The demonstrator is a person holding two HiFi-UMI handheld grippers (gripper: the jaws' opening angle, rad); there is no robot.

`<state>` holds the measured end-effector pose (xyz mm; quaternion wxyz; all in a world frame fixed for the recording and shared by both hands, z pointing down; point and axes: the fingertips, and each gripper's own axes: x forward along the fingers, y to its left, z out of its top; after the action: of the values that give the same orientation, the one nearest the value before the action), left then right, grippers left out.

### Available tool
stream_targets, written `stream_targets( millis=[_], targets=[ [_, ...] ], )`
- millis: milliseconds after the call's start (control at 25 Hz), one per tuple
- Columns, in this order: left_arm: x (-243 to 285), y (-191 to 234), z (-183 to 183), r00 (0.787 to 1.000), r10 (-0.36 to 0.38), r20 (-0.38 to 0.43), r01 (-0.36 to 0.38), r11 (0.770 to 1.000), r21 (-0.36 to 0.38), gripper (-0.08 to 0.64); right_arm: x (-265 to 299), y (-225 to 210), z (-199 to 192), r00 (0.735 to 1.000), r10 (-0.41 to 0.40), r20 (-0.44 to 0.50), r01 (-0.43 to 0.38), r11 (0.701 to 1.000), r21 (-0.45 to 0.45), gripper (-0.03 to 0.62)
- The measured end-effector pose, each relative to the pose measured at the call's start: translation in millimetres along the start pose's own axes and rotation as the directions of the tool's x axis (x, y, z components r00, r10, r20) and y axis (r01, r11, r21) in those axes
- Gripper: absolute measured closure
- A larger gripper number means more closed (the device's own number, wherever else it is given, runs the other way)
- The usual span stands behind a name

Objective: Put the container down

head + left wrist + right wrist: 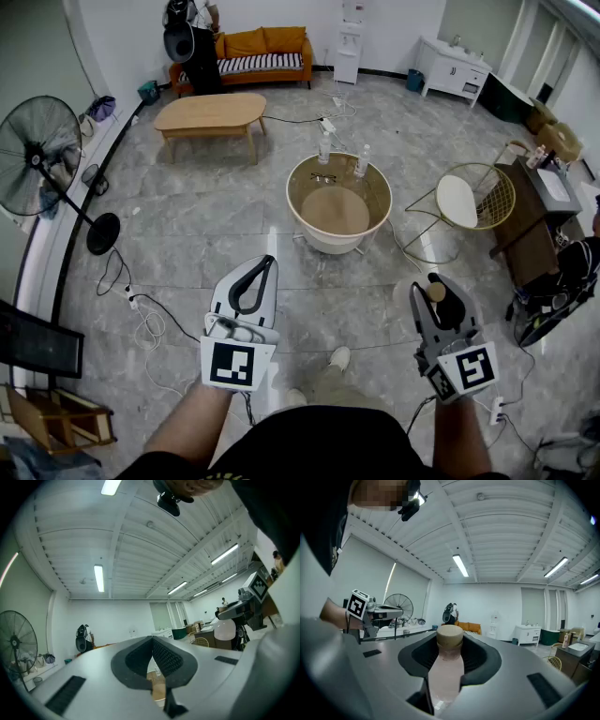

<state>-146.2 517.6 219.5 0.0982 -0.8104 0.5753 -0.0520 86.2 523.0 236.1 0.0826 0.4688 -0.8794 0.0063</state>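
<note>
My right gripper (439,292) is shut on a small clear bottle (446,677) of pinkish liquid with a tan cap (436,292). The bottle stands upright between the dark pads (480,656), its cap poking just above them. The gripper is held in the air at the lower right of the head view, above the floor. My left gripper (266,266) is at the lower centre-left, its jaws closed tip to tip with nothing between them; the left gripper view shows its gripper (152,640) the same way. A round tub-like table (304,221) stands ahead of both grippers.
Two clear bottles (324,148) (362,161) and a pair of glasses (323,177) are at the round table's far side. A wire chair (478,197) and a dark desk (534,220) stand right. A standing fan (37,155), floor cables (141,309) and an oval coffee table (211,112) are left.
</note>
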Motion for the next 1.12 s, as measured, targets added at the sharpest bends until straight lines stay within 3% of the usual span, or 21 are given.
stream_targets(
  millis=[560, 1120],
  targets=[
    [73.0, 3.1, -14.6, 1.000, 0.009, -0.029, -0.010, 1.000, -0.030, 0.545, 46.1, -59.9, -6.6, 1.000, 0.011, 0.017, -0.012, 0.999, 0.038, 0.449],
    [115.5, -1.3, -33.2, 0.999, 0.003, -0.051, -0.005, 0.999, -0.047, 0.545, 69.5, -90.2, -13.0, 0.999, 0.044, -0.009, -0.043, 0.997, 0.065, 0.449]
  ],
)
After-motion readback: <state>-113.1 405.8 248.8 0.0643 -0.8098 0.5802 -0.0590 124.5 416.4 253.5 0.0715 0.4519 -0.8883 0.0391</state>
